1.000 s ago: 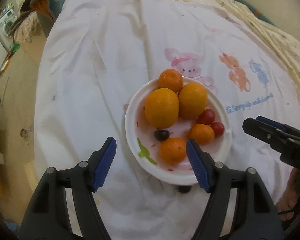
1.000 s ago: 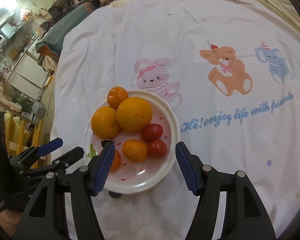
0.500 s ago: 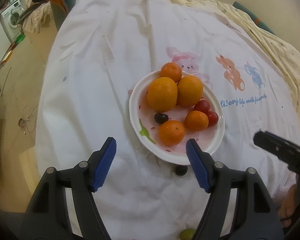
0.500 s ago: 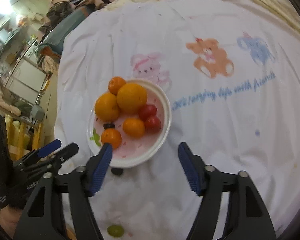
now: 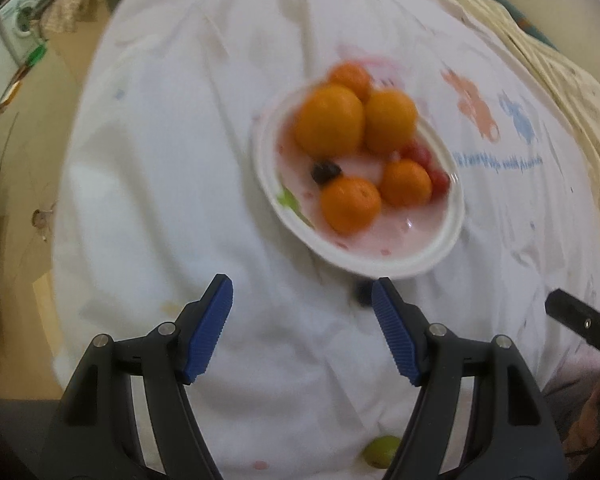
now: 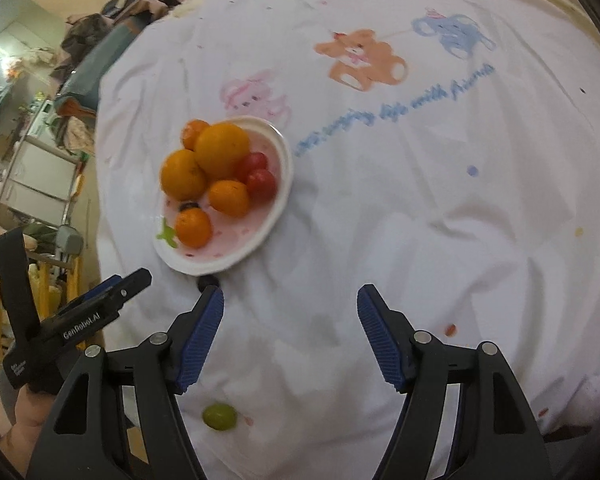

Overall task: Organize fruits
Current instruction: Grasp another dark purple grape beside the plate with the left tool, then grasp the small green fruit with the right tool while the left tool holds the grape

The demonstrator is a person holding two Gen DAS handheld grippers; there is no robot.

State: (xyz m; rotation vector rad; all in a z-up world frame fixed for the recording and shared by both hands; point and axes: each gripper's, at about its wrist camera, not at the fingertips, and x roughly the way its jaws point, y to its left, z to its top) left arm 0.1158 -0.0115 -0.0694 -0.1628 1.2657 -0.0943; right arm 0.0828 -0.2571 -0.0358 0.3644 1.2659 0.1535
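A white plate on the cartoon-print sheet holds two big oranges, three small mandarins, two red cherry tomatoes and a dark grape. Another dark grape lies on the cloth just below the plate rim. A green grape lies nearer to me. My left gripper is open over bare cloth below the plate. My right gripper is open too, nothing between its fingers, with the green grape below its left finger.
The white sheet with bear and elephant prints covers a bed and drops off at the left edge. Clutter, clothes and a washing machine stand at the far left. The other gripper shows at each view's side.
Both grippers have pulled back from the plate, which now sits farther up in each view. The loose dark grape and the green grape have come into sight. The right jaws stand slightly wider.
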